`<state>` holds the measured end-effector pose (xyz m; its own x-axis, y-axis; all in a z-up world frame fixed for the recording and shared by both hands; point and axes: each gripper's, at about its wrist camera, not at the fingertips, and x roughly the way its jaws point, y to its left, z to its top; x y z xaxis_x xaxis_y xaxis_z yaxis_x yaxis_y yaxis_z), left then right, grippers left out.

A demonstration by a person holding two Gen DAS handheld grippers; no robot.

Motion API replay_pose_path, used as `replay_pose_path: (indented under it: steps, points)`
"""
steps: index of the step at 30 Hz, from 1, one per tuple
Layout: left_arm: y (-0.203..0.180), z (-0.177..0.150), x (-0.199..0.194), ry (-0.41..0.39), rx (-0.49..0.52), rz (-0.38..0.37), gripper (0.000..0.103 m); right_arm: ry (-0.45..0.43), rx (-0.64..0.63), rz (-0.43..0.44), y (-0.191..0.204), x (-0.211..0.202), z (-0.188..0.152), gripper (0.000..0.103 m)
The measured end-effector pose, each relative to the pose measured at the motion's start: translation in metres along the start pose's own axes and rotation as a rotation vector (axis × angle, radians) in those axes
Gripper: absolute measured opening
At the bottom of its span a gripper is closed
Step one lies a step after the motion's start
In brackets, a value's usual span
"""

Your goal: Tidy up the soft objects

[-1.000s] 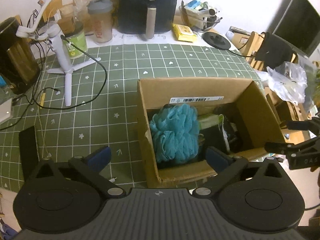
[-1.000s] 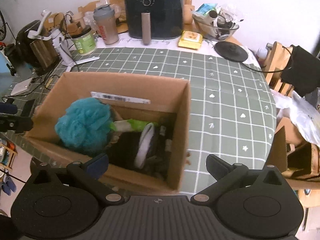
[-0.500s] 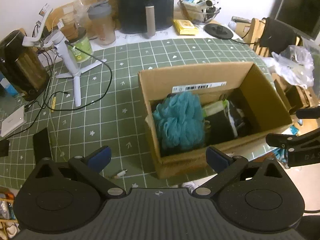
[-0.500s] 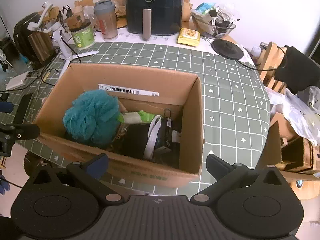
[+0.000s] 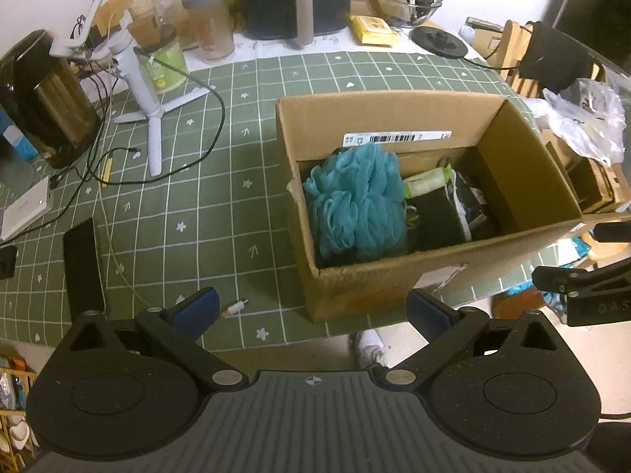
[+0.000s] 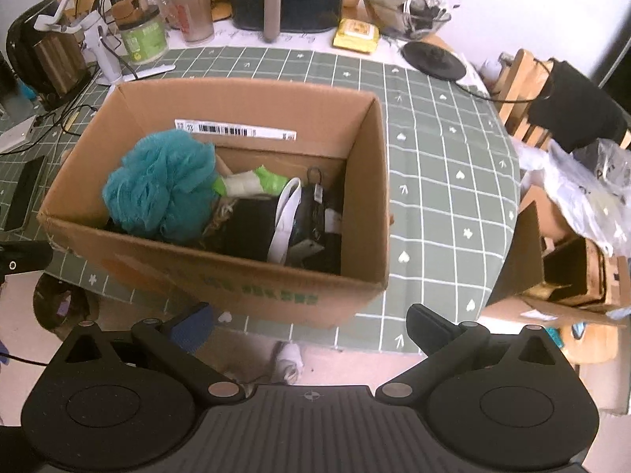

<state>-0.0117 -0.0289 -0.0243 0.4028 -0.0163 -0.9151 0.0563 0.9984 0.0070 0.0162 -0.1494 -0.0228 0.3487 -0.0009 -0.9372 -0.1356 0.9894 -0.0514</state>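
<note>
Both claws were empty and spread wide. We had the left claw [image 5: 311,307] off the near-left corner of the box [image 5: 394,280], and the right claw [image 6: 311,323] off its near-right corner, both short of the near wall and touching nothing.

The soft stuff sat inside the box: the teal bath pouf [image 6: 161,185] against the left wall, standing taller than the rest; a green-and-white roll [image 6: 252,183] just right of it toward the back wall; a black pouch [image 6: 248,232] with a white strap [image 6: 286,213] mid-box; dark items right of that, too murky to identify.

We judged nothing was in hand, so the next step was picking something out, or possibly finishing up; we couldn't tell which.

If picking, we'd have taken the pouf first:
- come down from above, clear of the left wall
- bite deep into the mesh, not the outer frills, which would just stretch
- lift straight up so it didn't drag the roll or snag the strap

The box sat near the surface [image 6: 441,197] edge, so we'd have avoided shoving it.
</note>
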Motion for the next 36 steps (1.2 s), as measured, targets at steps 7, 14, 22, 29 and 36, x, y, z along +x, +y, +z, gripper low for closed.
replay_pose_path:
  steps: [7,14,22,29,36]
  points:
    - [0.002,-0.005,0.003,0.022,-0.005,0.007,0.103,0.006,-0.004,-0.012,0.002,0.001,-0.002,0.103]
    - [0.006,-0.009,0.006,0.046,-0.012,0.007,0.103,0.007,0.002,-0.018,0.003,0.001,-0.002,0.103]
    - [0.009,-0.009,0.006,0.052,-0.025,0.0,0.103,-0.002,-0.017,-0.017,0.005,0.0,0.001,0.103]
    - [0.008,-0.006,0.009,0.057,-0.029,-0.012,0.103,-0.012,-0.01,-0.011,0.002,0.001,0.004,0.103]
    - [0.011,0.005,0.012,0.049,-0.051,-0.01,0.103,-0.022,0.004,-0.019,-0.005,0.002,0.012,0.103]
